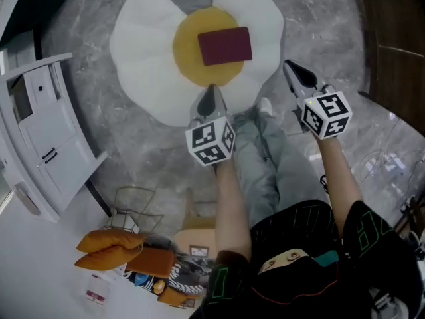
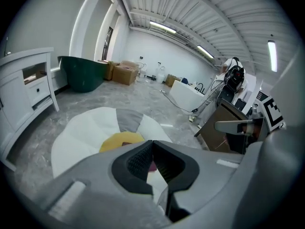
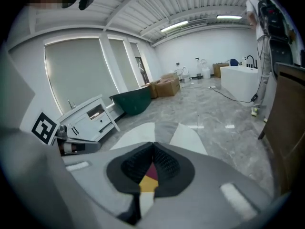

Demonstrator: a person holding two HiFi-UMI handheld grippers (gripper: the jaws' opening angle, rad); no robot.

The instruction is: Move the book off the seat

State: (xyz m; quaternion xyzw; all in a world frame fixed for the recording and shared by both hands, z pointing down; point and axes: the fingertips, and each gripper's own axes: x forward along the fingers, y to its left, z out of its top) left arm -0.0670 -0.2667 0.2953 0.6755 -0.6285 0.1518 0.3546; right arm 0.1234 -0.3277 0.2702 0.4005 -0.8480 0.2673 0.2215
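Maroon book (image 1: 225,46) lies long side left-to-right on the egg-shaped seat (image 1: 139,38), just beyond the left gripper (image 1: 211,97), the nearer one; right gripper (image 1: 293,70) waits off its right, both closed and empty.

This is a large hall set up as a test space rather than a lived-in home. The ceiling (image 2: 190,8) is ribbed metal with strip lights (image 2: 163,27), and the grey marbled floor (image 1: 133,145) runs wide and open. Home pieces stand loosely about: a white cabinet (image 1: 46,138), a green tub (image 2: 83,75), a seat (image 1: 139,52) shaped like a fried egg. Cardboard boxes (image 2: 125,73) sit by the far wall, and cables (image 2: 178,103) trail across the floor.
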